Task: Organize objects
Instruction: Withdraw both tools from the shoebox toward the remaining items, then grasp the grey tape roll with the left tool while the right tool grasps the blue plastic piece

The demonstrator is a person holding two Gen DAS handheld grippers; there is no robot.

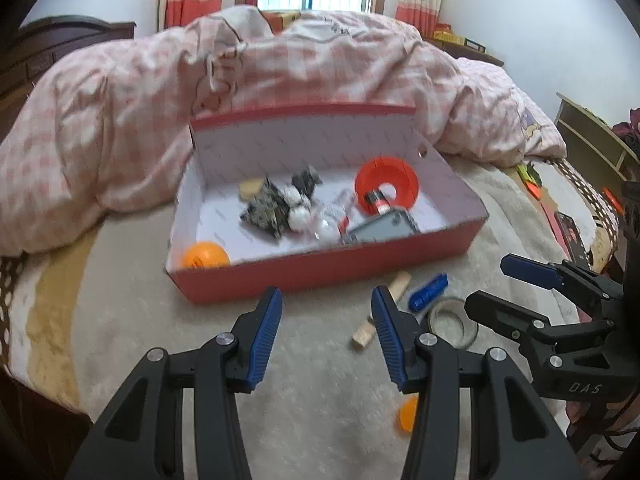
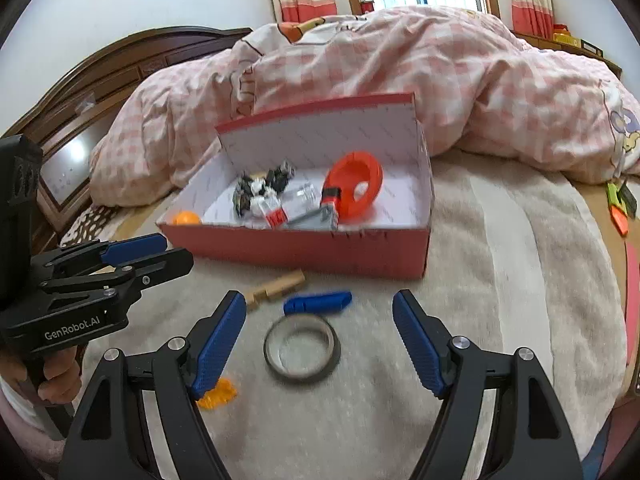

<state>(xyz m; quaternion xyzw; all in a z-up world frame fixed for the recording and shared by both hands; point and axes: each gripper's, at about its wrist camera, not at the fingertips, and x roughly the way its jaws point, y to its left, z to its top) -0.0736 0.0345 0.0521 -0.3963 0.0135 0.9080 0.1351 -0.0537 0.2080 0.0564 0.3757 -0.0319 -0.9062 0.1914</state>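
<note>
Red box (image 2: 304, 254) front wall borders open blanket (image 2: 500, 280).

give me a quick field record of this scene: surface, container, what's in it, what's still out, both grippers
surface: bed with a beige blanket and a pink checked duvet
container: red shoebox, open, lid flap upright at the back
in box: orange ball, orange ring-shaped disc, white balls, small clutter
still out: wooden block, blue plastic piece, tape roll, orange piece
left gripper: open, empty
right gripper: open wide, empty, tape roll lies ahead between its fingers
</note>
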